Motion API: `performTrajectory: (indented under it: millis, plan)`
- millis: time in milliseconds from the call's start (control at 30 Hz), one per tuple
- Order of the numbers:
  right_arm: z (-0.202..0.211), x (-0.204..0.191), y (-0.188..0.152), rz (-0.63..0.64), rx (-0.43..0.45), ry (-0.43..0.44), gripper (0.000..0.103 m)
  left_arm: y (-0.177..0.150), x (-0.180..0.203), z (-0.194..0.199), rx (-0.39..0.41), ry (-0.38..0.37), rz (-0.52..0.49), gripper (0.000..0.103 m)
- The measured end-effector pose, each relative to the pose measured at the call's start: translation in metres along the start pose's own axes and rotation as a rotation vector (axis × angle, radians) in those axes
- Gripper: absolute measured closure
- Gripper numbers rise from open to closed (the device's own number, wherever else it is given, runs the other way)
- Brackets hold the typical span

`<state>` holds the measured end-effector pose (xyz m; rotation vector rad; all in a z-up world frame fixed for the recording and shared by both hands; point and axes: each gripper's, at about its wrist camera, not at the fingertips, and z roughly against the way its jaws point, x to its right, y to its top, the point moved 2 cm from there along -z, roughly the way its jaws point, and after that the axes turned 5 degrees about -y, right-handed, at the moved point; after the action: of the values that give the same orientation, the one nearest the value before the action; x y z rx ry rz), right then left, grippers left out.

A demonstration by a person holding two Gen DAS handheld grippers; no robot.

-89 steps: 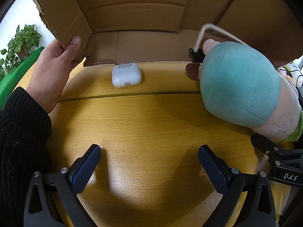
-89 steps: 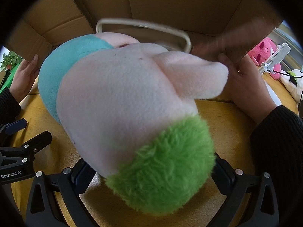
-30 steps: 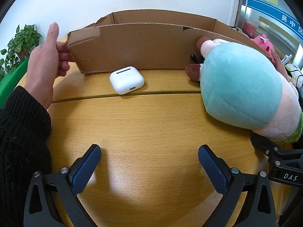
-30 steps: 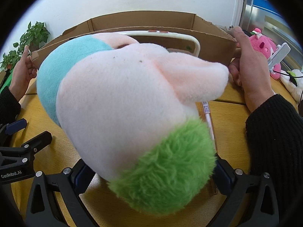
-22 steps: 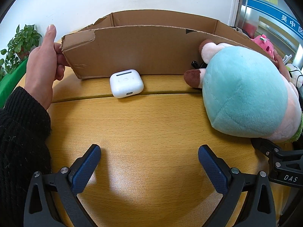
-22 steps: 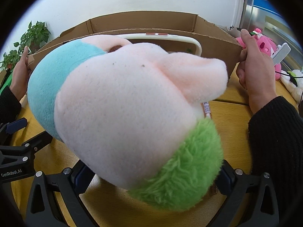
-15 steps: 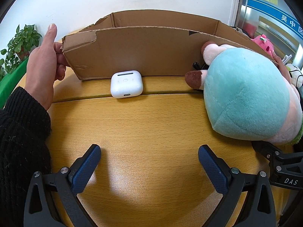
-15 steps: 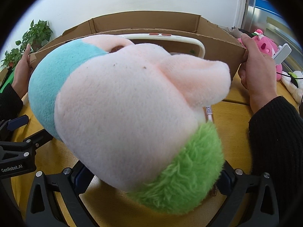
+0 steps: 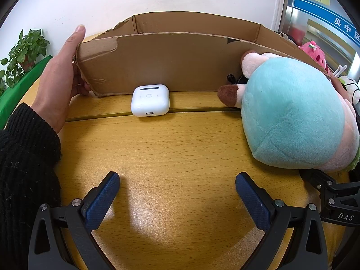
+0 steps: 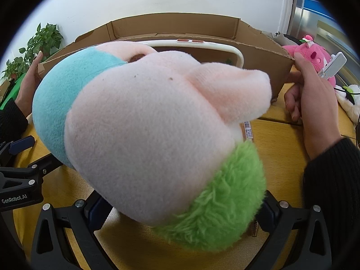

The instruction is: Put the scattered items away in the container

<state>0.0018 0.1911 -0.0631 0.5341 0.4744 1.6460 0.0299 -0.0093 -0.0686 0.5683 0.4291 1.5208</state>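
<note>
"DAS" stands in white on the right gripper point(image 9: 337, 204)'s black frame, "GenRobot.AI" on the left gripper point(image 10: 20, 189)'s, and "吴中区" on a blue sign point(image 9: 344, 29).

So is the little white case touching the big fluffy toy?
Apart. The left wrist view shows bare wooden table between the white case and the plush toy.

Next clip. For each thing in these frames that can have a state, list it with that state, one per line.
Cardboard box: upright, open at the top, held at both ends by bare hands.
Earbud case: lid shut, on the table against the box wall.
Plush toy: on the table outside the box, between the right gripper's fingers.
Left gripper: open, holding nothing.
Right gripper: fingertips hidden by the plush; grip unclear.
</note>
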Motion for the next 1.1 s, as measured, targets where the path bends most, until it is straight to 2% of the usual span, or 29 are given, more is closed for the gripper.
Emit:
performTrajectory:
  millis: [733, 867, 967, 1100]
  plan:
    - [0.001, 0.003, -0.003, -0.003, 0.0, -0.001, 0.0, 0.0, 0.0, 0.0, 0.0, -0.001, -0.001, 0.0]
    - [0.009, 0.007, -0.014, 0.039, -0.005, 0.027, 0.0, 0.0, 0.0, 0.0, 0.0, -0.001, -0.001, 0.0]
    - [0.019, 0.023, -0.026, 0.04, -0.022, 0.025, 0.0, 0.0, 0.0, 0.0, 0.0, -0.001, -0.001, 0.0]
    - [0.026, 0.056, -0.041, -0.042, -0.021, -0.029, 0.0, 0.0, 0.0, 0.0, 0.0, -0.001, -0.001, 0.0]
